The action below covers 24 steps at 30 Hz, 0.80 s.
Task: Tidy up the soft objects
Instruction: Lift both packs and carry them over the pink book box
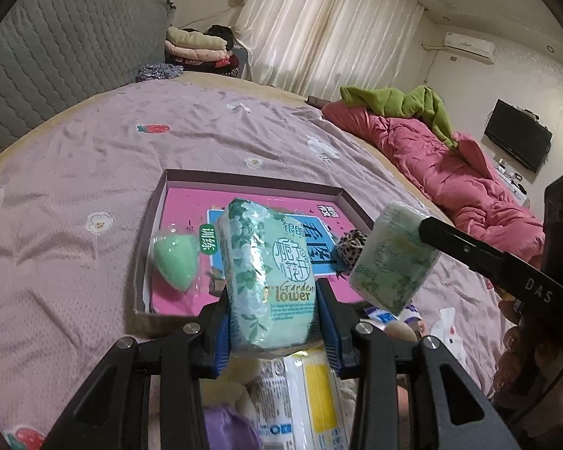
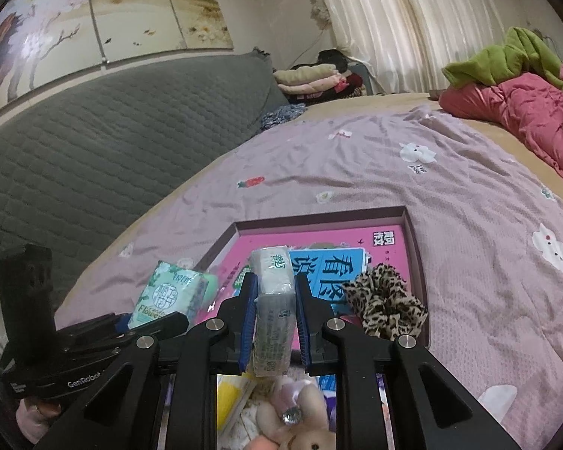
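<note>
My left gripper (image 1: 274,322) is shut on a green floral tissue pack (image 1: 266,273), held upright above the near edge of a shallow box (image 1: 251,179) with a pink printed bottom. My right gripper (image 2: 276,322) is shut on a second tissue pack (image 2: 274,311), held edge-on over the same box (image 2: 319,217). Each view shows the other gripper's pack beside it: the right one's pack (image 1: 392,255) and the left one's pack (image 2: 169,294). Inside the box lie a green teardrop sponge (image 1: 174,260) at the left and a leopard-print scrunchie (image 2: 386,305) at the right.
The box rests on a lilac bedsheet (image 2: 356,172). Loose items lie below the grippers: a yellow-and-white packet (image 1: 304,401), a purple thing (image 1: 229,427) and a small plush toy (image 2: 300,420). A pink quilt (image 1: 450,176) with green cloth sits at the right, a grey headboard (image 2: 112,142) behind.
</note>
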Each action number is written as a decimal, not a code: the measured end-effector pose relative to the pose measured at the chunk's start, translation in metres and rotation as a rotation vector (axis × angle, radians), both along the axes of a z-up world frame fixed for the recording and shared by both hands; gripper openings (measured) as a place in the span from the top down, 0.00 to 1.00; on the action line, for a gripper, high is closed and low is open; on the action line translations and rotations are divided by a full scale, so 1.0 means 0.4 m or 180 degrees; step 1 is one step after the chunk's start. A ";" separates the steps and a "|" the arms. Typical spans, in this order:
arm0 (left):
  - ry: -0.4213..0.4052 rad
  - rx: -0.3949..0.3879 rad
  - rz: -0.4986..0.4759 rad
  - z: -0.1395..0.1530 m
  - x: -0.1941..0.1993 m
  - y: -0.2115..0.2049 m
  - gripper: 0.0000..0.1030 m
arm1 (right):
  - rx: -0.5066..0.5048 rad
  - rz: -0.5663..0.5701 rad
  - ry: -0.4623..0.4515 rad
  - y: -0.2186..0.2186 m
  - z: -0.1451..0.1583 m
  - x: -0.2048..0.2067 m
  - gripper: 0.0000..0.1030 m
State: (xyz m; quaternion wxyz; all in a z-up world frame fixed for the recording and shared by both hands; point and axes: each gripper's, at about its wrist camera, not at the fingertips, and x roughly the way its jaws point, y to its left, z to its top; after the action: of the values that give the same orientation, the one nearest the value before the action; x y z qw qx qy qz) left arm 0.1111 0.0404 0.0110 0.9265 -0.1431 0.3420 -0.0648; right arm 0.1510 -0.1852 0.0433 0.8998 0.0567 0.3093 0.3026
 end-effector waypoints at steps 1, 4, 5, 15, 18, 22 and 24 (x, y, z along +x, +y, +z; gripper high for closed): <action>0.0012 -0.0009 -0.0002 -0.001 0.005 0.001 0.61 | 0.0000 -0.0020 0.0000 0.000 0.000 0.005 0.81; 0.0065 -0.0023 0.0004 -0.007 0.022 0.001 0.61 | 0.0028 -0.0060 0.0019 -0.001 -0.002 0.016 0.81; 0.0083 -0.0030 -0.0011 -0.009 0.028 -0.001 0.61 | 0.0036 -0.0070 0.0026 0.000 -0.003 0.021 0.81; 0.0125 0.0036 -0.0027 -0.016 0.069 -0.011 0.61 | 0.0073 -0.0144 0.0084 0.013 -0.013 0.045 0.81; 0.0143 0.0038 -0.0014 -0.020 0.082 -0.010 0.61 | 0.0093 -0.0165 0.0106 0.014 -0.016 0.052 0.81; 0.0204 0.0027 -0.0015 -0.029 0.099 -0.007 0.61 | 0.0128 -0.0219 0.0153 0.011 -0.023 0.062 0.81; 0.0229 0.0034 -0.0009 -0.034 0.108 -0.006 0.61 | 0.0136 -0.0257 0.0174 0.009 -0.028 0.069 0.81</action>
State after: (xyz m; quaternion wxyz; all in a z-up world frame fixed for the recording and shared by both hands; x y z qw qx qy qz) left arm 0.1544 0.0382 -0.0028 0.9143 -0.1399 0.3756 -0.0592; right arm 0.1785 -0.1818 0.0322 0.9010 0.0967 0.3248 0.2708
